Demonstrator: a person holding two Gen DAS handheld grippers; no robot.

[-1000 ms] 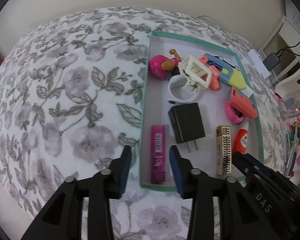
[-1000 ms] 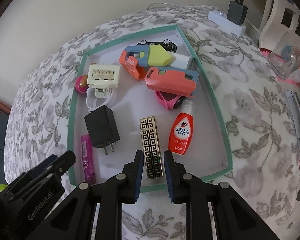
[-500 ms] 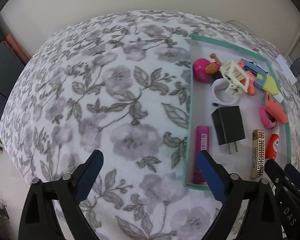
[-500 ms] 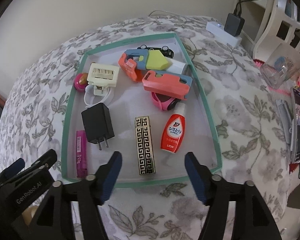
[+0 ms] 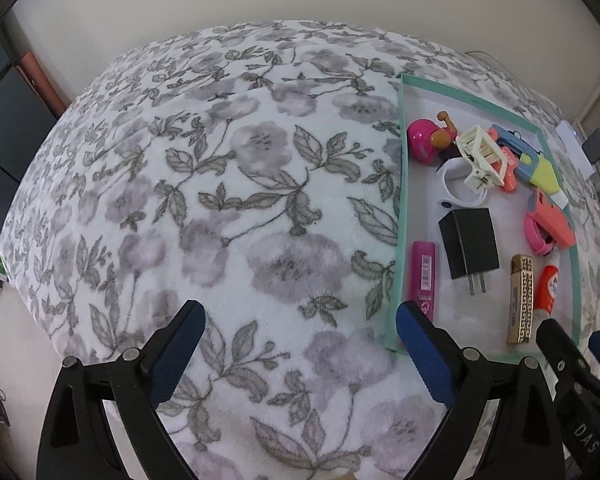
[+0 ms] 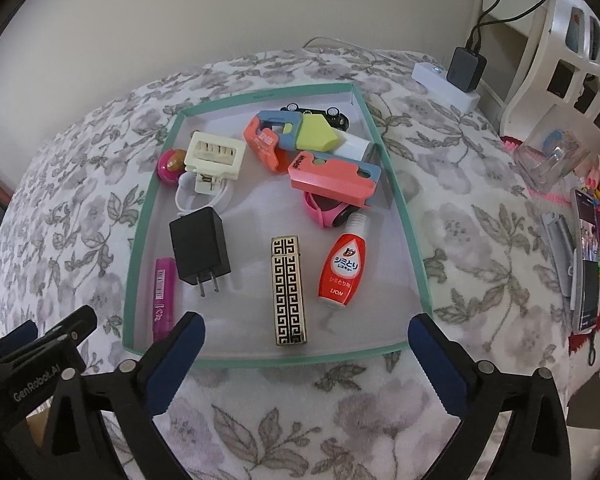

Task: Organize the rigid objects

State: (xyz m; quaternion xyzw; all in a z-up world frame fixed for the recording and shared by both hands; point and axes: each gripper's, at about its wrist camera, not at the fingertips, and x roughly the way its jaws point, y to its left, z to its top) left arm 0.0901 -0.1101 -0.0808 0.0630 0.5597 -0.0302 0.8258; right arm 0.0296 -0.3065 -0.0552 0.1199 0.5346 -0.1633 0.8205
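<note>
**Tray of small objects on the blanket, both grippers spread and empty**

Blanket [image 5: 228, 208], white with grey flowers, fills most of the left wrist view and lies under everything. On it sits the tray [image 6: 140, 248], a shallow white box with a teal rim, and every task object lies inside it. The left gripper [image 5: 298, 322] hangs over bare blanket just left of the tray's near corner, fingers spread wide, holding nothing. The right gripper [image 6: 306, 336] hangs over the tray's near edge, fingers also spread wide and empty, one on each side of the lower rim.

Inside the tray, the far end is crowded: two toy guns [image 6: 332, 178] in coral, blue and yellow lie overlapped, with a small black car [image 6: 320, 114] behind them at the back wall. The cream clip [image 6: 214, 158] rests on a white ring [image 6: 204, 200], and a pink ball [image 6: 168, 164] touches the left wall beside it. A pink band [image 6: 328, 214] lies partly under the nearer gun.

Nearer the grippers, apart from one another, lie the black charger [image 6: 199, 244] with prongs pointing this way, the gold lighter [image 6: 289, 292], the red bottle [image 6: 340, 272] and the pink tube [image 6: 163, 296] along the left wall.
</note>
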